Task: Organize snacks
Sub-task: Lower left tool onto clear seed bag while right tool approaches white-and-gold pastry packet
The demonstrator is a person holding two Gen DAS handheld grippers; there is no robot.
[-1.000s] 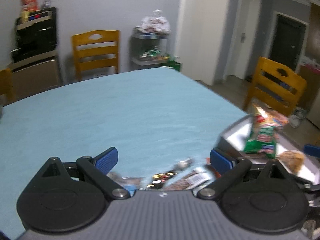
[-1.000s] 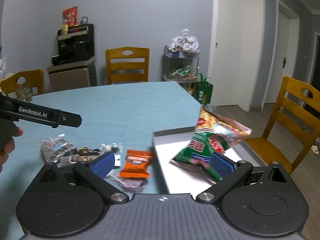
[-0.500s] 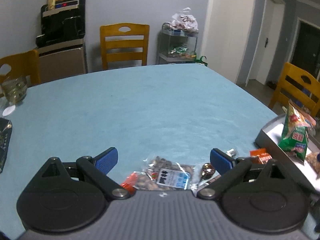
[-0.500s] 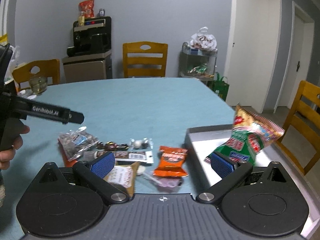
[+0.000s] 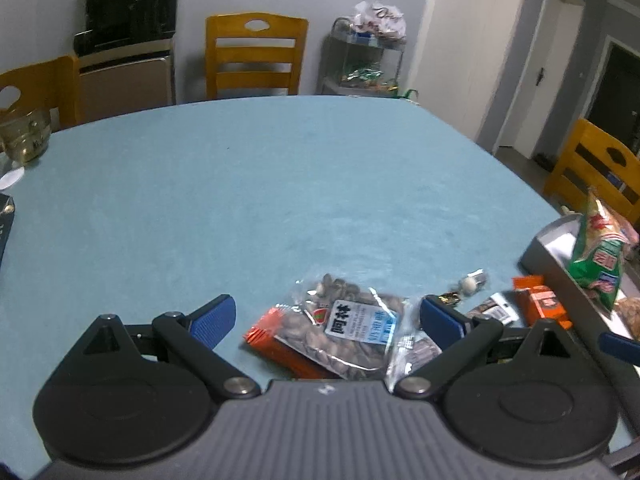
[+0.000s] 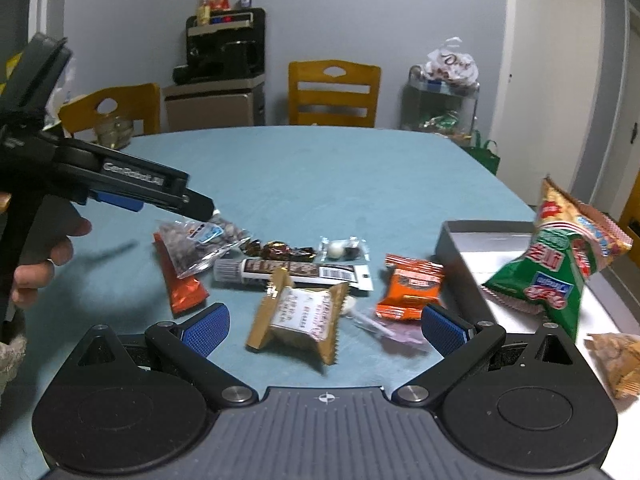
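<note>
The left tool (image 5: 326, 318) hangs over the blue bench (image 5: 260, 184) with its blue pads spread wide and nothing between them. Directly ahead of and under its tips lies a clear bag of nuts (image 5: 344, 332), resting on top of a red packet (image 5: 276, 346). Off to its right sit an orange packet (image 5: 540, 304) and a grey tray (image 5: 548, 252) holding a green chip bag (image 5: 598, 256).

The right tool (image 6: 326, 326) is also spread wide and empty. Between its pads and just ahead lies a tan wrapped biscuit (image 6: 300, 316) on the bench. Beyond that is a long brown bar (image 6: 296, 271), with small dark candies (image 6: 280, 249) farther out. The orange packet is just ahead of its right pad, and the tray with the green chip bag stands to the right. A hand (image 6: 36, 264) grips the left tool's handle at the far left.
</note>
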